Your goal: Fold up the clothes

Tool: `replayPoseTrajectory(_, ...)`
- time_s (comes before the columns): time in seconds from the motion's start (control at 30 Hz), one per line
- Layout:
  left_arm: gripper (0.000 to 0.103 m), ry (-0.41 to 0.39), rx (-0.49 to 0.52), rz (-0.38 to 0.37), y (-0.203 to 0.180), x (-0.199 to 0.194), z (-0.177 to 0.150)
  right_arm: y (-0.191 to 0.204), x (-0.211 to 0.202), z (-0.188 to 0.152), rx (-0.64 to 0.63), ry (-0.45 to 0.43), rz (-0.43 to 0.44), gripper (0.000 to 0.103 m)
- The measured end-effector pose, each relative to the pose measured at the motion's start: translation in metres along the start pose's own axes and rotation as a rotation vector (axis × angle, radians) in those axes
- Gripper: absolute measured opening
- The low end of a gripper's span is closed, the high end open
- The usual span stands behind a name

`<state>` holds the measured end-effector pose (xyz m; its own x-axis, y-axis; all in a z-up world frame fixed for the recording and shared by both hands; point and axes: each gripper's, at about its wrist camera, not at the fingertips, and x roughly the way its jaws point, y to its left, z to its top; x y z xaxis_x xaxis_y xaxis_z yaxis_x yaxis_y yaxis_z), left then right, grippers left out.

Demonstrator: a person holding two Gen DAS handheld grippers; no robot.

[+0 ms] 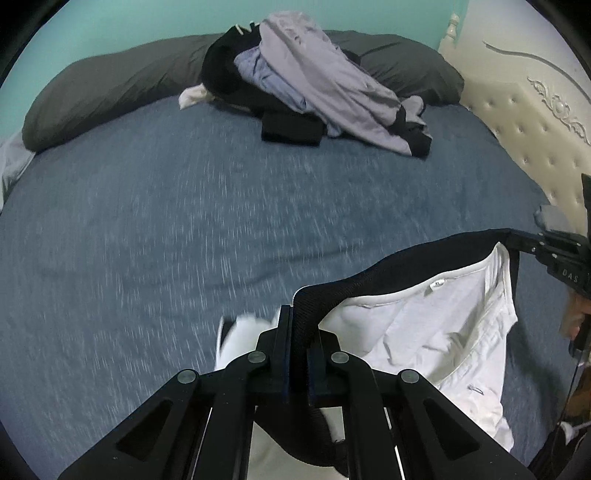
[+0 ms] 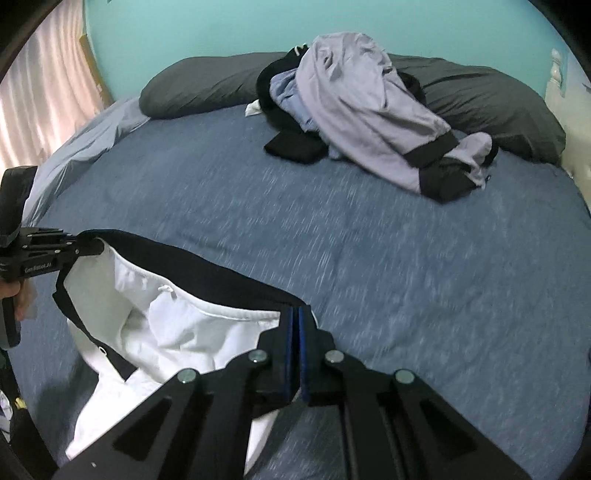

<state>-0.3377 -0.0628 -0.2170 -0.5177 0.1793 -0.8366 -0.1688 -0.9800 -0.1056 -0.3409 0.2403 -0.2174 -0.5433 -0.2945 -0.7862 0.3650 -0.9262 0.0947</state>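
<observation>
A white garment with a black ribbed waistband (image 1: 424, 258) hangs stretched between the two claws above the near edge of the bed covered in a blue heathered sheet (image 1: 184, 221), its white lining and a small size label facing up in the left wrist view. The left claw (image 1: 299, 325) is clenched on one end of the waistband, the black band pinched between its pads; the right claw (image 2: 295, 328) is clenched on the other end in the same way. Each claw shows at the side of the other's view, gripping its corner of the band, and part of a hand shows behind each. The lower white fabric droops toward the sheet below the band. At the far edge of the bed, a heap of unfolded clothes, lavender, pale blue and black (image 2: 369, 110), rests against two dark grey pillows (image 1: 110, 85) along the turquoise wall (image 2: 221, 29). A cream tufted headboard (image 1: 524, 122) stands at the right edge of the bed.
</observation>
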Motion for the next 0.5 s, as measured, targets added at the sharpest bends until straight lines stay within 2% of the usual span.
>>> replayPoseTrajectory(0.5, 0.005, -0.014, -0.051, 0.017, 0.03, 0.034, 0.099, -0.03, 0.038, 0.11, 0.013, -0.052, -0.065, 0.002)
